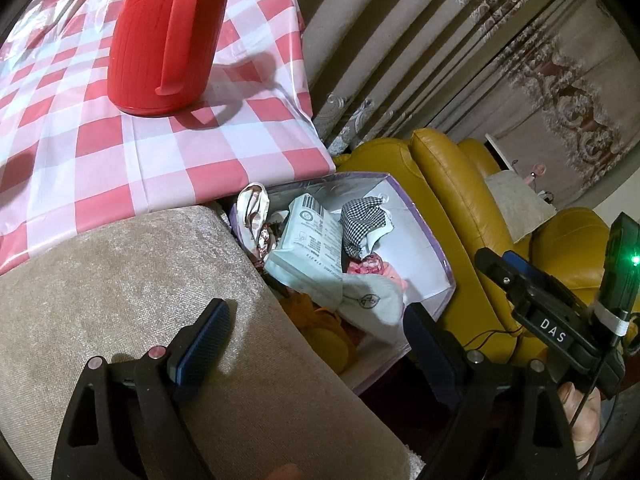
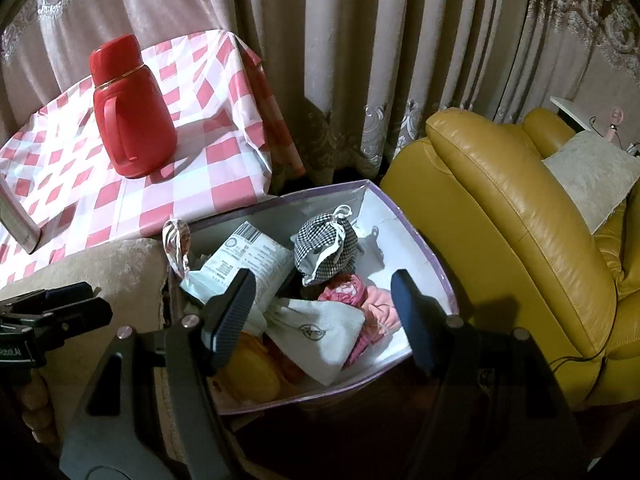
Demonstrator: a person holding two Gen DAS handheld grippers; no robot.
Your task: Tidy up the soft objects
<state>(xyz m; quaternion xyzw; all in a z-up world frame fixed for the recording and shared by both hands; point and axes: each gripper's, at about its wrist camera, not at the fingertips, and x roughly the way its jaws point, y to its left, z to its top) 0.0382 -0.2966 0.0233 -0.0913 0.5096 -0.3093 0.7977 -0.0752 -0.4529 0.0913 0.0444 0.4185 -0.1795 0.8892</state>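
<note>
A white storage bag (image 2: 404, 236) with a purple rim stands open on the floor, between the bench on the left and the yellow leather armchair (image 2: 520, 216) on the right, with patterned curtains (image 2: 360, 60) hanging on the far side. The soft things lie heaped inside it: a black-and-white checked pouch (image 2: 326, 248) with a white drawstring toward the far side, a pale green printed packet (image 2: 248, 264) to its left, a white drawstring pouch (image 2: 320, 332) nearer the camera, pink knitted pieces (image 2: 360, 300) beside that, and something yellow (image 2: 252, 368) at the near left corner.

The right gripper (image 2: 322, 316) hangs above the bag's near half, its jaws spread with nothing between them. The left gripper (image 1: 316, 344) is also spread and empty; one finger sits over a beige velvet cushion (image 1: 120, 300) at the bag's left, the other over the bag's near rim. Neither touches any item.

The bench carries a red-and-white checked cloth (image 1: 120, 152), and a red thermos jug (image 1: 168, 36) stands upright on it, well apart from the bag. A pale cushion (image 2: 592, 176) rests on the armchair's seat.
</note>
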